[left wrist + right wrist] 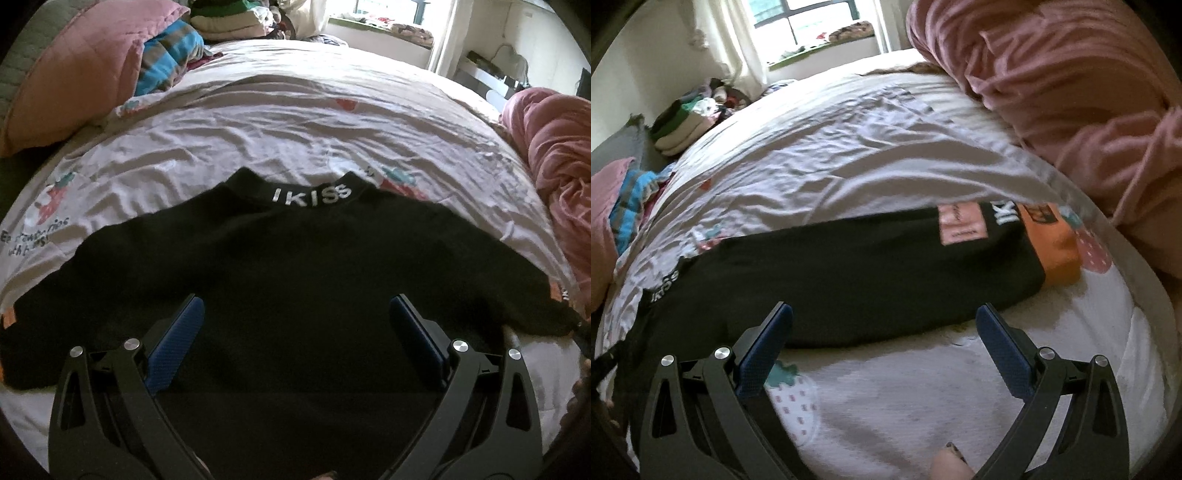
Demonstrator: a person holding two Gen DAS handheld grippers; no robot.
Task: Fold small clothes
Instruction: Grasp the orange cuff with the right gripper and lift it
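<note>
A small black sweater (295, 266) lies spread flat on the bed, sleeves out to both sides, its collar (312, 194) lettered "IKISS" at the far side. My left gripper (293, 306) hovers open over the sweater's lower body, nothing between its blue pads. In the right wrist view one black sleeve (868, 266) stretches across, ending in an orange cuff (1058, 247) with a pink patch (962, 225). My right gripper (884, 314) stands open just in front of that sleeve's near edge, holding nothing.
The bed sheet (258, 133) is pale with strawberry prints and wrinkles. A pink quilt (1071, 85) is heaped along the right side. A pink pillow (81, 70) and a striped blanket (170, 55) lie at the far left, folded clothes (683, 129) stacked beyond. A fingertip (951, 465) shows at the bottom.
</note>
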